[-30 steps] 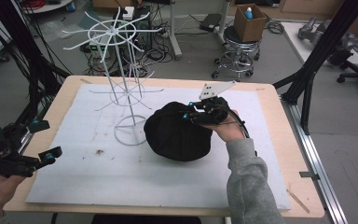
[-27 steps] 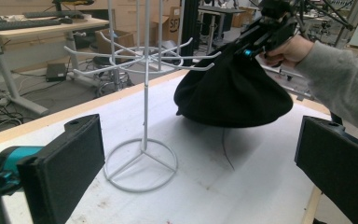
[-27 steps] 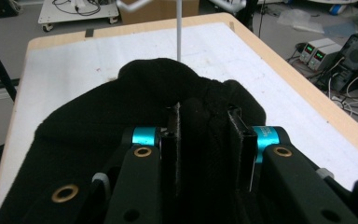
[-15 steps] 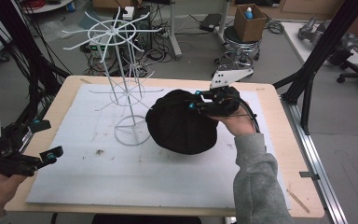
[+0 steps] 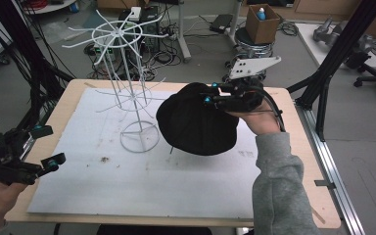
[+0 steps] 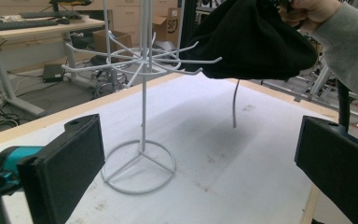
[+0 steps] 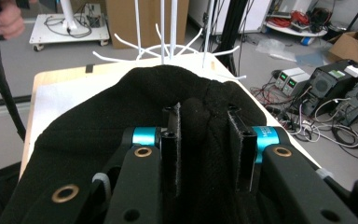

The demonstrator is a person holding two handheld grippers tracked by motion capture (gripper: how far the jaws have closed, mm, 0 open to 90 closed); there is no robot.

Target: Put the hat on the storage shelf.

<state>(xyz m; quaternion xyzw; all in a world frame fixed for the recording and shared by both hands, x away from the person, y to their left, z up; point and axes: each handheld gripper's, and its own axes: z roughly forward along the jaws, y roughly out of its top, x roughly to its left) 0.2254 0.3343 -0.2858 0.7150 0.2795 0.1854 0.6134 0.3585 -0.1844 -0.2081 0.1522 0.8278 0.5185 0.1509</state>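
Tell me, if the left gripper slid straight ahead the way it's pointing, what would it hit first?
Probably the white wire rack: its upright stands almost centred between the open left gripper jaws. The black hat hangs higher, right of that line.

The hat (image 5: 196, 122) is plain black, no pattern. The wire rack (image 5: 127, 88) is all white. Both grippers are black with teal bits. The counter (image 5: 73, 98) is pale wood under a white, slightly smudged mat (image 5: 152, 181). The sleeve (image 5: 279, 186) is grey.
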